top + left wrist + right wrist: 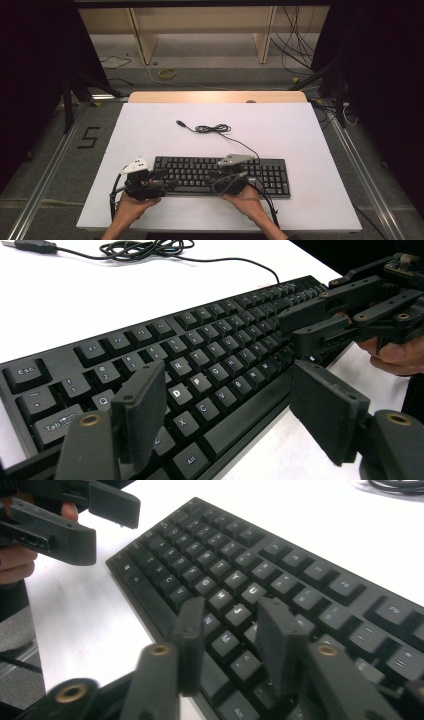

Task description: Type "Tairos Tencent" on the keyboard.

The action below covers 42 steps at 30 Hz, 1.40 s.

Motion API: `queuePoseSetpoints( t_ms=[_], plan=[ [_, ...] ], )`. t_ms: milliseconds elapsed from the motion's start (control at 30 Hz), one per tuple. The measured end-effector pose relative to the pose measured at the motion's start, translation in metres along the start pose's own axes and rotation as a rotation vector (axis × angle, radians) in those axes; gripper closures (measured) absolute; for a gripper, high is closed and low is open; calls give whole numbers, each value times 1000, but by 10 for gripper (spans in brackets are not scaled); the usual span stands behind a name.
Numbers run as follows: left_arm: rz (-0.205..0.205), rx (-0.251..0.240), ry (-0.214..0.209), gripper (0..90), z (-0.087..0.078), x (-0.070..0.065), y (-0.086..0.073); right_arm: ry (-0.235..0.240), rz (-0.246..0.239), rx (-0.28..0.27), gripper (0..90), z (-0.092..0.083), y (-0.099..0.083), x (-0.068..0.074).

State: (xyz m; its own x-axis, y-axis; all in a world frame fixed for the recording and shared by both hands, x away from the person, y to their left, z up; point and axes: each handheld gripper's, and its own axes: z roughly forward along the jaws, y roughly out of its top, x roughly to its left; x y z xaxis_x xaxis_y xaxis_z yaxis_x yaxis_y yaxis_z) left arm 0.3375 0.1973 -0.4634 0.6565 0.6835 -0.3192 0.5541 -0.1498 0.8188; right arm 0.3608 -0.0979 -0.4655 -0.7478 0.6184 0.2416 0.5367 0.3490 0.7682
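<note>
High view first: the black keyboard (222,175) lies across the lower middle of the white table (300,140), its cable (215,129) looping away toward the upper centre and ending in a loose USB plug (180,122). My left gripper (167,184) sits at the keyboard's lower left corner, and my right gripper (216,176) is over the middle of the key field, just left of centre frame.

Left gripper view shows my jaws wide apart and holding nothing: one pad hangs over the keys at lower left of the frame near Q and D, the other sits off the front edge at lower right, above bare table. In the right gripper view my jaws stand a narrower gap apart, also empty, low in the frame right above the keys around J and M.

What worries me is the blunt pads. Each is broader than a single key, so if I come down a little off, I press two neighbours at once or catch a cap edge. Straddling the front edge with the left gripper, I could also nudge the whole keyboard, since nothing pins it to the table. My two grippers are near each other over the left half, so they might knock together. My trailing gripper cable (116,192) at lower left could also drag on the table edge.
</note>
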Motion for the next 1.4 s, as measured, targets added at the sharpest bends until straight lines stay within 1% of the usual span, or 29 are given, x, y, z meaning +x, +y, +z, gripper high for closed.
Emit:
queuePoseSetpoints(
  t_ms=[100, 233, 333, 567, 667, 833, 1000, 1067, 1133, 1233, 1300, 1400],
  plan=[
    [0, 5, -3, 305, 1, 0, 0, -3, 4, -5, 561, -5, -1, -2],
    [1, 3, -2, 305, 1, 0, 1, -6, 12, -12, 532, -11, -4, -4],
    [1, 2, -1, 305, 1, 0, 2, -17, 5, -18, 510, -14, -5, -5],
    [7, 2, 5, 307, 4, 0, 6, -24, 22, -40, 443, -25, -8, -8],
    [10, 11, 6, 308, 6, 0, 9, -22, 30, -49, 424, -29, -10, -9],
    [14, 30, 10, 323, 11, -1, 13, -18, 30, -60, 403, -34, -12, -10],
    [19, 42, 15, 367, 17, 0, 19, -15, 25, -72, 386, -38, -14, -9],
    [24, 57, 16, 388, 20, 1, 22, -14, 24, -78, 382, -40, -15, -9],
    [20, 74, 16, 404, 24, 2, 24, -10, 24, -81, 380, -41, -16, -9],
    [26, 85, 8, 448, 29, 3, 28, -9, 20, -89, 378, -43, -17, -8],
    [36, 94, 17, 476, 32, 4, 30, -8, 19, -96, 376, -45, -17, -8],
    [26, 112, 35, 515, 36, 5, 32, -11, 15, -98, 371, -46, -18, -8]
  ],
)
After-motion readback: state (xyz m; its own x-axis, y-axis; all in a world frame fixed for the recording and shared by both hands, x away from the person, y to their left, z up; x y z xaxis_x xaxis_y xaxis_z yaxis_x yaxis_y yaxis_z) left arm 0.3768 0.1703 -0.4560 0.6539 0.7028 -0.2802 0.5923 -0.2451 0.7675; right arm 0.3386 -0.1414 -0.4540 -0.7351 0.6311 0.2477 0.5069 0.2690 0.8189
